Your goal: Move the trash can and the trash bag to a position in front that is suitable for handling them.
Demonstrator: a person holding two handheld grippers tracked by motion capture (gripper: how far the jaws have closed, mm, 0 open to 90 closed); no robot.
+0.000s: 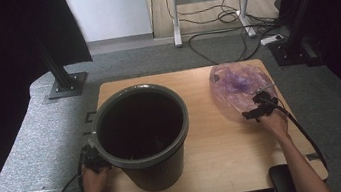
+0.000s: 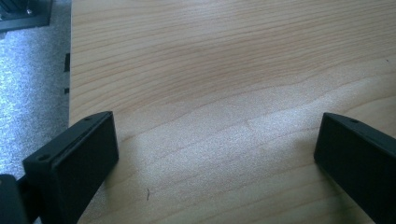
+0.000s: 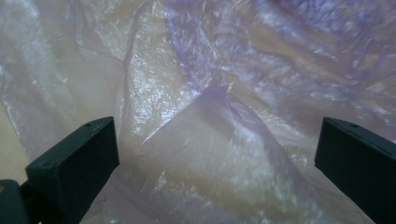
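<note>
— Hovering right gripper (image 1: pixel 255 110) over bag (image 1: pixel 238 86), right of bin (image 1: pixel 142 130); jaws wide, crinkled film (image 3: pixel 210 107) between them.

— Left gripper (image 1: pixel 91 160) beside bin; spread over bare table (image 2: pixel 224 70).

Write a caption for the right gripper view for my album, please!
The open right tool hovers over a crinkly purple plastic bag, ready to grab it.

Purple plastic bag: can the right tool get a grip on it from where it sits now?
Probably yes. The right tool hovers at the near edge of the purple plastic bag, jaws wide apart, with crumpled film directly between and ahead of them. Nothing stands between; the bin sits well off to the side.
</note>
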